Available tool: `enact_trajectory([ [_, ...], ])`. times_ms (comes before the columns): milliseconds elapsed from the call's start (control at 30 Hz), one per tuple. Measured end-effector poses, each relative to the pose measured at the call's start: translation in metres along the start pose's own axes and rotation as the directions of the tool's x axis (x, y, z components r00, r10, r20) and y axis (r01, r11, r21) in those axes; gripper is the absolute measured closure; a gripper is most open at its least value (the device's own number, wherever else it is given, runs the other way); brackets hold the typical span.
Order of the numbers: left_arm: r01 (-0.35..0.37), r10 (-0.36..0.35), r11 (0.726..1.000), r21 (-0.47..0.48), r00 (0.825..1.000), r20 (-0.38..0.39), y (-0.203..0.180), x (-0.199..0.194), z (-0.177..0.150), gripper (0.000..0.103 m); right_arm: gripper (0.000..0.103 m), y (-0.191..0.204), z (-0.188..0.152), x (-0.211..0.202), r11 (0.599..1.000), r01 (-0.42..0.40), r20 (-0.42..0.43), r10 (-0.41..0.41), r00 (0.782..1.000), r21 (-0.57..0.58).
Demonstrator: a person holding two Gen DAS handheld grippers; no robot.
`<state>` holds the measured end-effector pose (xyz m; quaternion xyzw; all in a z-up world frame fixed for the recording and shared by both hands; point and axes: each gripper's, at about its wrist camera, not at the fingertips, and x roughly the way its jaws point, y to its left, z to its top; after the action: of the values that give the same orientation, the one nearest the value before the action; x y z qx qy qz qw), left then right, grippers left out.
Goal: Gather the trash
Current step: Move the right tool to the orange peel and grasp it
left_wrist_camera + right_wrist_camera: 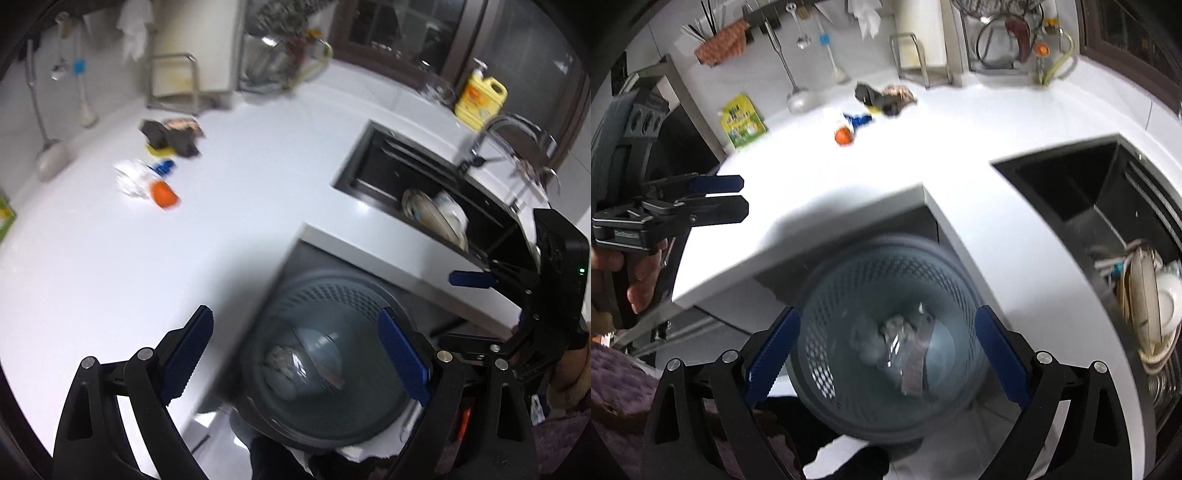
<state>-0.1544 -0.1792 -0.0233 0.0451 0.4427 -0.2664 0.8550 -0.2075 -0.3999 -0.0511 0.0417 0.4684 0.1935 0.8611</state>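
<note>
While hovering over mesh trash bin (325, 354), left gripper (295, 354) and right gripper (886, 350) both spread wide, nothing between pads. Crumpled wrappers (901, 343) lying at bin bottom, blurred. Bin on floor below edge of white counter (110, 277). More trash on counter, well apart from bin: orange cap (163, 194), clear wrapper (129, 177), dark scraps (171, 134). Dishes (1156, 306) in sink (373, 166).

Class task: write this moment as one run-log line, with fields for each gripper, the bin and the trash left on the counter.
left gripper: open, empty | right gripper: open, empty | grey mesh waste bin: holds crumpled trash | white counter: orange-capped item, wrappers remain
</note>
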Motion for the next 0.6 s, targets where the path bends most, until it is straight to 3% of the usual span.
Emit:
enact_trajectory([
  [233, -0.073, 0.075, 0.996, -0.047, 0.997, 0.030, 0.042, -0.009, 0.021, 0.015, 0.012, 0.009, 0.034, 0.010, 1.000, -0.018, 0.038, 0.018, 0.999, -0.003],
  [600, -0.125, 0.133, 0.980, -0.156, 0.990, 0.042, 0.122, -0.002, 0.058, 0.015, 0.012, 0.031, 0.095, 0.053, 0.999, -0.035, 0.052, 0.036, 0.998, -0.026],
])
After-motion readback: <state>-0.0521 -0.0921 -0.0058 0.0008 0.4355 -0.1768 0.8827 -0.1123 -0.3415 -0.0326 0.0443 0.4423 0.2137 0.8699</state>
